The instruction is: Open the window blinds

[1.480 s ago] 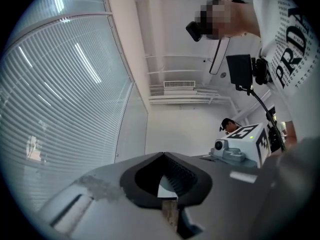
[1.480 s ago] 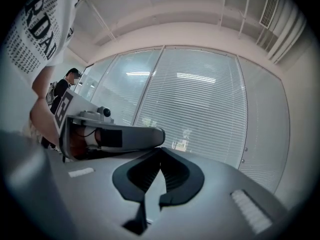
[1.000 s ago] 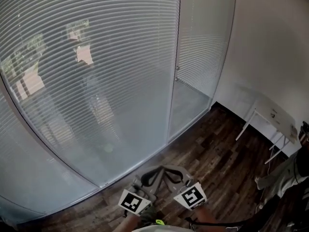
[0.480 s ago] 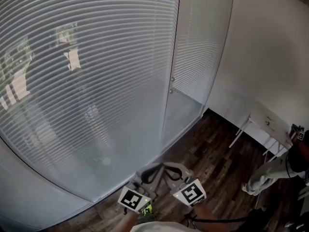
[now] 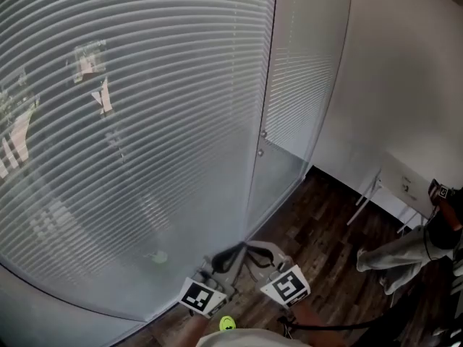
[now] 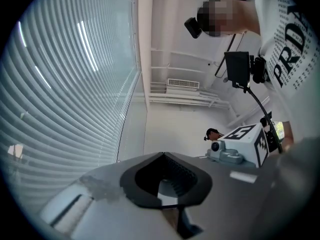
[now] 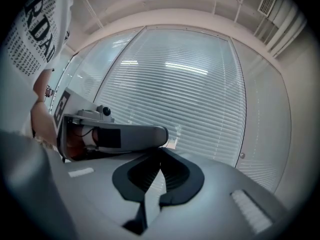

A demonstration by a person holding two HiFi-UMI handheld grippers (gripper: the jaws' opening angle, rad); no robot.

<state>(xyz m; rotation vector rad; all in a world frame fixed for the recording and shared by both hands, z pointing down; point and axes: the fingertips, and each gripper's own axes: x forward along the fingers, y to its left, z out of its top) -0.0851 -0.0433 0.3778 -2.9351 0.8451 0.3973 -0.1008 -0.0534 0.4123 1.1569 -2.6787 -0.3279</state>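
Closed white slatted blinds (image 5: 145,121) hang behind a tall curved glass wall and fill the left of the head view. They also show in the left gripper view (image 6: 65,84) and the right gripper view (image 7: 190,94). A narrower panel to the right carries small round knobs (image 5: 262,134), one of them visible beside the right jaws (image 7: 242,155). My left gripper (image 5: 233,252) and right gripper (image 5: 255,249) are side by side at the bottom edge, a little short of the glass. Both are shut on nothing, left tips (image 6: 162,155) and right tips (image 7: 161,149) meeting.
Dark wood floor (image 5: 318,223) runs along the foot of the glass. A white wall (image 5: 405,71) closes the right side, with a white folding table (image 5: 401,183) against it. A person (image 5: 405,255) stands at the right edge.
The grippers and the view have moved along the floor toward the glass wall, which looms larger. The person at the right has shifted further into view. Both grippers stay shut.
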